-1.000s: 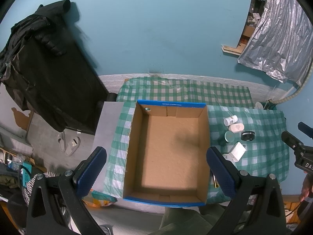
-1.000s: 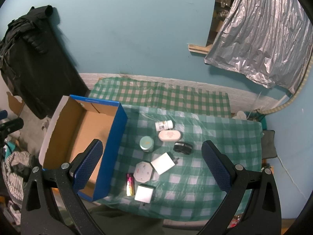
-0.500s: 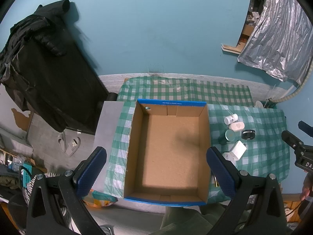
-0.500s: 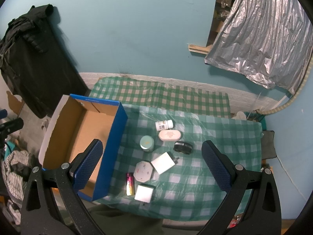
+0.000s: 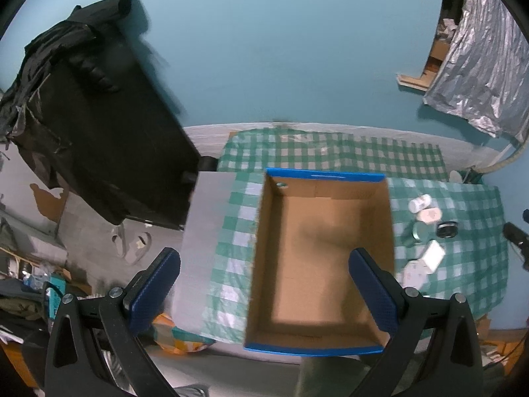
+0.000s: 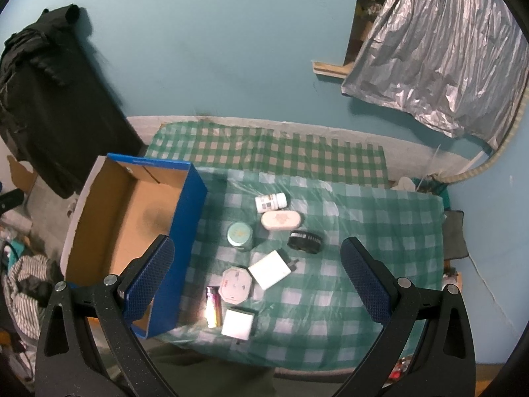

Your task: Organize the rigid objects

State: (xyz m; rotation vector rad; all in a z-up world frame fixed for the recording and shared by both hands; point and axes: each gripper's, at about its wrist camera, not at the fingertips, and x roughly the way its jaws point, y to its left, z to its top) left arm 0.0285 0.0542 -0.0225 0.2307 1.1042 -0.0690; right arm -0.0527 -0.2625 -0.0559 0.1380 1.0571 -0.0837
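Observation:
An empty blue cardboard box (image 5: 325, 178) (image 6: 186, 211) stands on the left of a green checked table. To its right lie several small objects: a white pill bottle (image 6: 270, 202), a white oval case (image 6: 281, 220), a teal round tin (image 6: 239, 234), a black round case (image 6: 305, 241), a white charger (image 6: 269, 269), an octagonal white box (image 6: 236, 285), a lighter (image 6: 214, 306) and a white square box (image 6: 238, 323). My left gripper (image 5: 264, 292) is open and empty, high above the box. My right gripper (image 6: 256, 284) is open and empty, high above the objects.
The green checked cloth (image 6: 363, 231) covers the table; its bare grey left end (image 5: 205, 231) shows beside the box. A black garment (image 5: 82, 125) hangs left of the table. Silver foil (image 6: 439, 59) hangs on the blue wall at right. Clutter lies on the floor at left.
The left wrist view has shifted: the box now sits further right and the small objects nearer the right edge. The right wrist view is nearly unchanged. Both grippers stay open.

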